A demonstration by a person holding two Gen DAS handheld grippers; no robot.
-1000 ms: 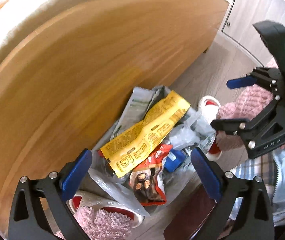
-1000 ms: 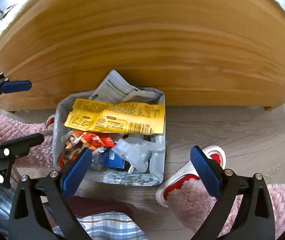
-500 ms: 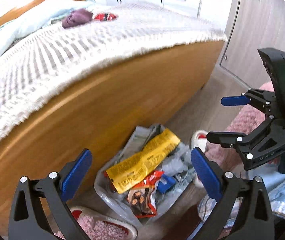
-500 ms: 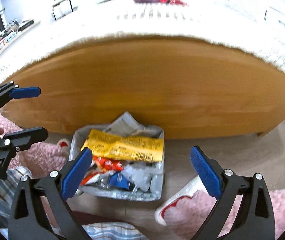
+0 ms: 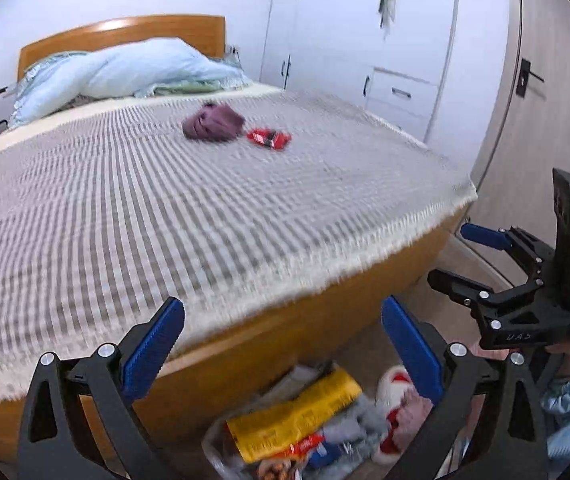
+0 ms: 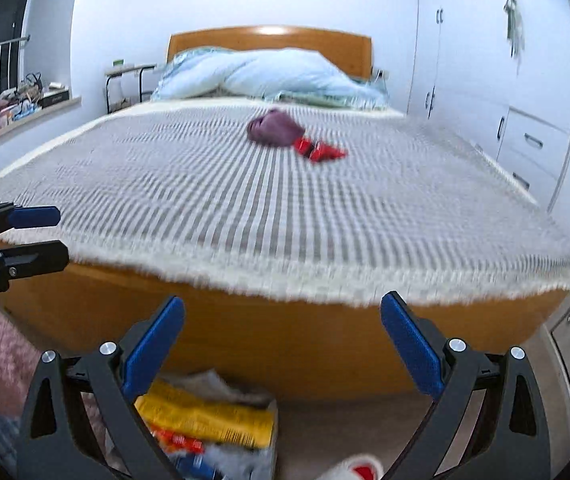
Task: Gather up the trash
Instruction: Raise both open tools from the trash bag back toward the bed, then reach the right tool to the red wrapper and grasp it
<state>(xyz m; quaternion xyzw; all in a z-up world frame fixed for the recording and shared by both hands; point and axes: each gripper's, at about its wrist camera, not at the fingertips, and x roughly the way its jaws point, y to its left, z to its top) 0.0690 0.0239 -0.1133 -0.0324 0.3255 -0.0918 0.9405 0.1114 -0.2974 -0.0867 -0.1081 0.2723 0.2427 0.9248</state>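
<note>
A red wrapper lies far out on the striped bedspread, right beside a purple bundle of cloth. On the floor at the bed's foot stands a clear trash bag full of wrappers, a yellow packet on top. My left gripper is open and empty above the bag. My right gripper is open and empty too, to the left gripper's right.
The bed has a wooden frame and headboard, with a light blue duvet bunched at its head. White wardrobes line the right wall. Pink slippers sit on the floor by the bag. A side table stands far left.
Both cameras have tilted up from the trash bag to the top of the bed, bringing the red wrapper and purple cloth into view. Both grippers stayed open and empty.
</note>
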